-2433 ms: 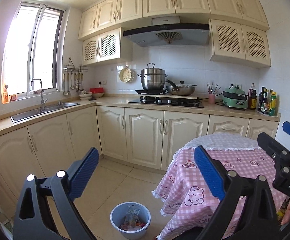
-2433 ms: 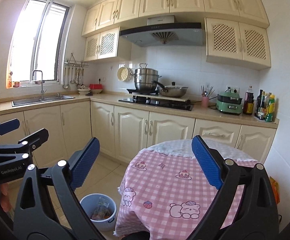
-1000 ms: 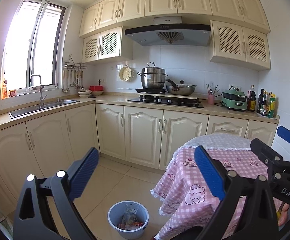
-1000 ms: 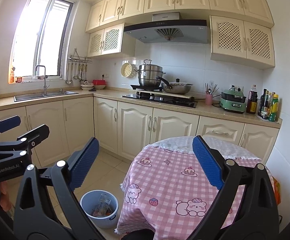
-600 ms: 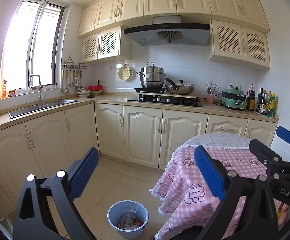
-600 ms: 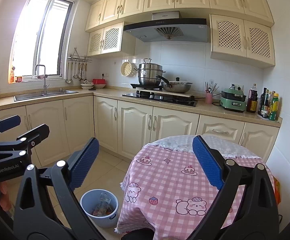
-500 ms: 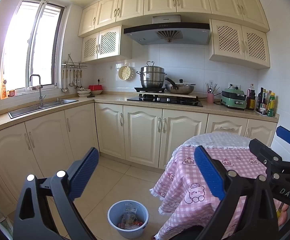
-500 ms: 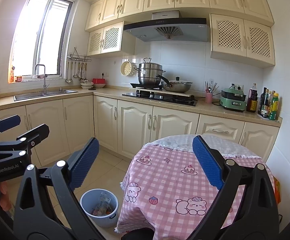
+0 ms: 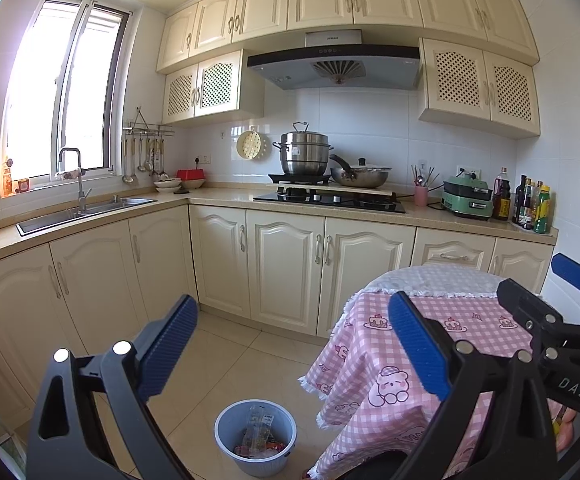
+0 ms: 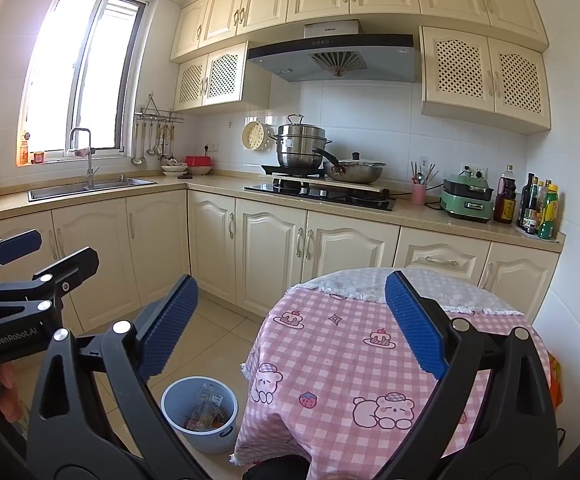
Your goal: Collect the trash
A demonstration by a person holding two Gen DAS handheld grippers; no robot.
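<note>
A pale blue trash bin (image 9: 255, 438) stands on the tiled floor left of the round table; it also shows in the right wrist view (image 10: 199, 418). Crumpled wrappers (image 9: 258, 432) lie inside it (image 10: 205, 410). My left gripper (image 9: 294, 348) is open and empty, held high above the floor. My right gripper (image 10: 292, 328) is open and empty, above the near edge of the table. Each gripper shows at the side of the other's view: the right one (image 9: 570, 320) and the left one (image 10: 17, 280).
A round table with a pink checked cloth (image 10: 354, 344) stands at the right. Cream cabinets (image 9: 285, 268) run along the back and left under a counter with a sink (image 9: 85, 210), hob with pots (image 9: 330, 196) and bottles (image 9: 530, 204).
Both grippers have stayed open and almost still; the views have shifted only slightly.
</note>
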